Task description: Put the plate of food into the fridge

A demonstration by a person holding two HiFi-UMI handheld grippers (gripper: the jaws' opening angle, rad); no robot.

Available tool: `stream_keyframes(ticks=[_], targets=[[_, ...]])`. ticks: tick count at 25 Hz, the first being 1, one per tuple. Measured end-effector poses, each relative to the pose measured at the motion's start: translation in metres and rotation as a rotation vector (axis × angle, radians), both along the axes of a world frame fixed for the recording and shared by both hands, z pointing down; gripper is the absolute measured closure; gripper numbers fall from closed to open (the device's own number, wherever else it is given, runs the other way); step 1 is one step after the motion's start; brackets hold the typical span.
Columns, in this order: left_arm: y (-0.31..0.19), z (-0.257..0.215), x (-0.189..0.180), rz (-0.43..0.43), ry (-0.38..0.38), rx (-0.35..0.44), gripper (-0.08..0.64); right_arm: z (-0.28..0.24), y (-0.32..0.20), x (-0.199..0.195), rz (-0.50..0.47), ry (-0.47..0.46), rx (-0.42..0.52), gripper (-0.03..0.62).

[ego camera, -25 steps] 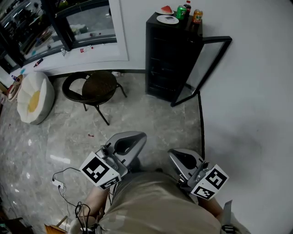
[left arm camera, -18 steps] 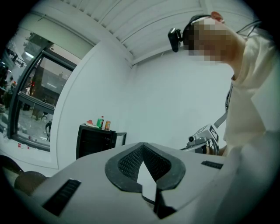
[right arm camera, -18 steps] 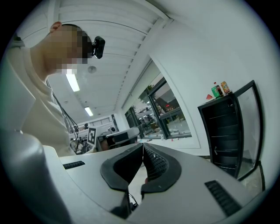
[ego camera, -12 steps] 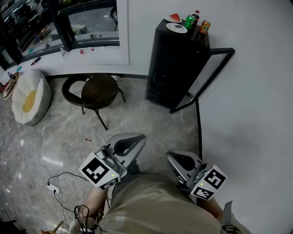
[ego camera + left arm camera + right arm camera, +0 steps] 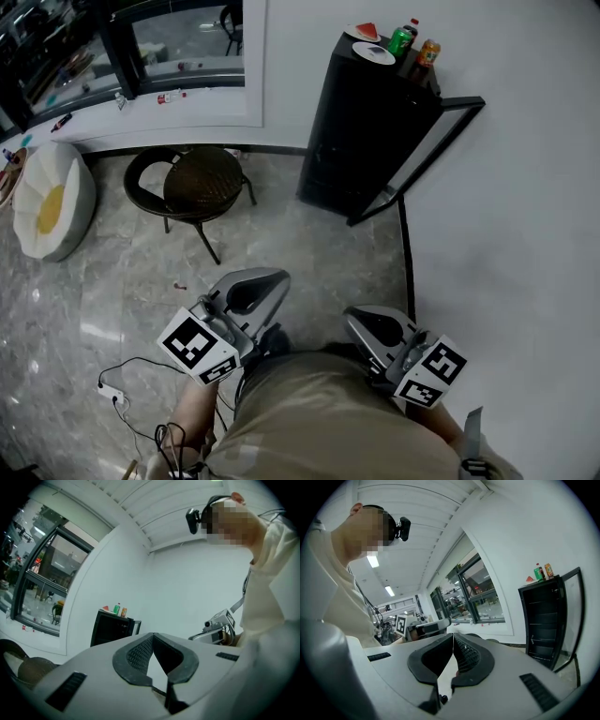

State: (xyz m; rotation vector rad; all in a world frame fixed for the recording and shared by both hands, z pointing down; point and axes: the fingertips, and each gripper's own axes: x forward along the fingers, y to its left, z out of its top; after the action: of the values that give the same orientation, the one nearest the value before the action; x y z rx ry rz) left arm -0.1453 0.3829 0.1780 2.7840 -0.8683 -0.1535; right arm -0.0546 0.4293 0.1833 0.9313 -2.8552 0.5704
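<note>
With the left gripper [image 5: 277, 275] and right gripper [image 5: 351, 315] both closed on nothing and well apart from the plate of food [image 5: 374, 53] atop the black fridge [image 5: 361, 131], a careless reach could topple the drink cans [image 5: 401, 41] just beside it or tip the plate.
</note>
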Motion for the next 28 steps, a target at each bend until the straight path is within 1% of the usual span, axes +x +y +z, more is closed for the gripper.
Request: stream_keyframes(ticks=[2, 6, 11, 14, 16, 19, 22, 28], targets=[[-0.001, -0.002, -0.005, -0.004, 0.010, 0.006, 0.551, 0.000, 0.000, -0.005, 0.003, 0.012, -0.004, 0.572], [-0.006, -0.002, -0.012, -0.011, 0.023, 0.016, 0.551, 0.004, -0.005, -0.018, -0.035, 0.034, -0.010, 0.571], [-0.009, 0.000, -0.017, -0.048, -0.007, 0.021, 0.551, 0.008, -0.014, -0.021, -0.037, 0.066, 0.003, 0.571], [-0.012, 0.002, -0.011, -0.050, -0.024, 0.016, 0.551, 0.009, -0.021, -0.018, -0.015, 0.118, 0.043, 0.572], [-0.014, 0.003, -0.004, -0.047, -0.040, 0.016, 0.551, 0.009, -0.025, -0.015, -0.010, 0.137, 0.063, 0.572], [-0.017, 0.002, 0.005, -0.047, -0.069, 0.022, 0.551, 0.009, -0.030, -0.010, -0.019, 0.108, 0.061, 0.572], [-0.024, 0.003, 0.012, -0.048, -0.086, 0.018, 0.551, 0.011, -0.038, -0.002, -0.028, 0.069, 0.038, 0.572], [-0.049, -0.001, 0.037, -0.040, -0.110, 0.007, 0.551, 0.010, -0.062, 0.021, -0.022, 0.045, 0.023, 0.572]])
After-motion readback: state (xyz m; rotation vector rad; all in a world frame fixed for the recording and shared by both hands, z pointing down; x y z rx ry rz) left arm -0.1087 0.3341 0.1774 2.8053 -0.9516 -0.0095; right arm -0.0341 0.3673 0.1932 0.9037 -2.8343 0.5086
